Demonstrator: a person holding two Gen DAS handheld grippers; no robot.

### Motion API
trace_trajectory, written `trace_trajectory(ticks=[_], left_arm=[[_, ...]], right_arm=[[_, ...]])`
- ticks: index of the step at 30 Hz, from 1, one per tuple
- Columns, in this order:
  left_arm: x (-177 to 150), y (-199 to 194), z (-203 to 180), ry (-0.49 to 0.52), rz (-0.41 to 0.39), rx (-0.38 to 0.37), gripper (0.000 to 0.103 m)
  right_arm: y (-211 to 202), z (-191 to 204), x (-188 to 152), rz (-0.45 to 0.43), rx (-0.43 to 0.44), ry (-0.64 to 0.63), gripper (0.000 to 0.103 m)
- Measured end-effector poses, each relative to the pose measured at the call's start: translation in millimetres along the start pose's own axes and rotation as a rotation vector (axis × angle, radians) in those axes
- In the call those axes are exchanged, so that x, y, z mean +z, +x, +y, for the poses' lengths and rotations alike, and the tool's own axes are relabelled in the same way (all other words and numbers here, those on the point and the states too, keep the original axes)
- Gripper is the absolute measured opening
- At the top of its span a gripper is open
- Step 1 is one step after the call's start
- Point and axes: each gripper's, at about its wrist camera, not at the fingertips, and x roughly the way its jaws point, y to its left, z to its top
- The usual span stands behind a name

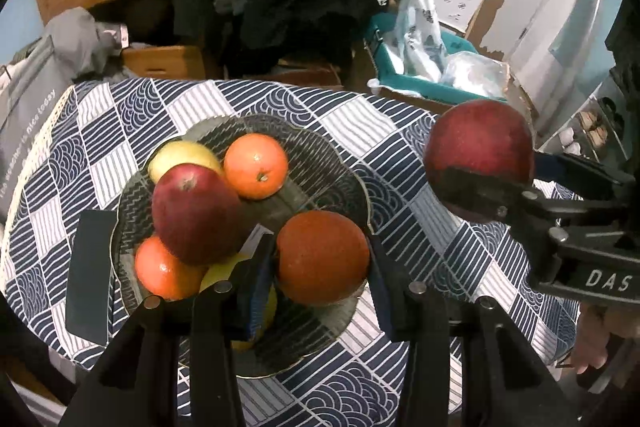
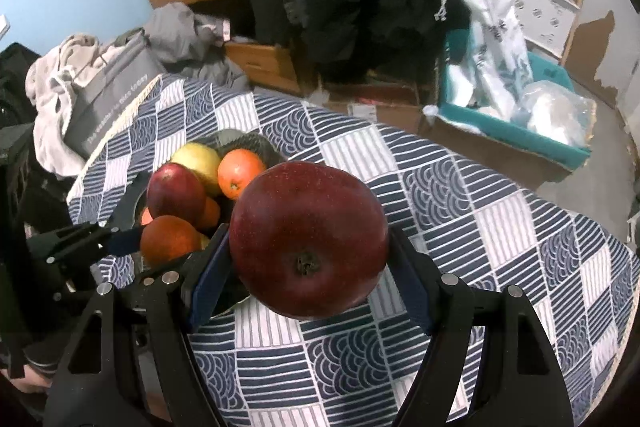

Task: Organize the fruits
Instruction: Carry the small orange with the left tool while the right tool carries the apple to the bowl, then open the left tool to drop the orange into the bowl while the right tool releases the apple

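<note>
Cluttered with boxes, bags and hanging dark clothes, the room surrounds a round table under a blue-and-white patchwork-print tablecloth [image 1: 400, 131]. On it sits a dark patterned glass plate [image 1: 320, 151], the gathering spot for the fruit: a red apple [image 1: 192, 211], a pale yellow apple [image 1: 180, 157] behind it and two small orange tangerines [image 1: 256, 165] already lie piled there, toward the plate's left side.

Over the plate's near edge, the left gripper [image 1: 322, 259] has its blue-padded fingers closed against both sides of a dark reddish-orange fruit [image 1: 322, 259], probably to set it into the free space. Right of the plate and above the cloth, the right gripper [image 2: 308, 247] clamps a large dark-red apple [image 2: 308, 247], jaws spread wide to its full girth, seemingly waiting its turn.
</note>
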Motion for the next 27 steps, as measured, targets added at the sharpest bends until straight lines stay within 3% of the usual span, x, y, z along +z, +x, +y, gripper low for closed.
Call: trace_trajectory(ticks=[7, 14, 27], left_arm=[[-2, 6, 10, -0.018, 0.023, 0.01, 0.046], [-1, -4, 18, -0.028, 0.005, 0.027, 0.063], [-11, -12, 40, -0.038, 0.037, 0.097, 0.063]], right_arm=[[22, 6, -1, 0.046, 0.022, 0.0, 0.076], [36, 11, 2, 0.073, 0.051, 0.003, 0.076], [66, 25, -1, 0.15, 0.095, -0.003, 0.076]])
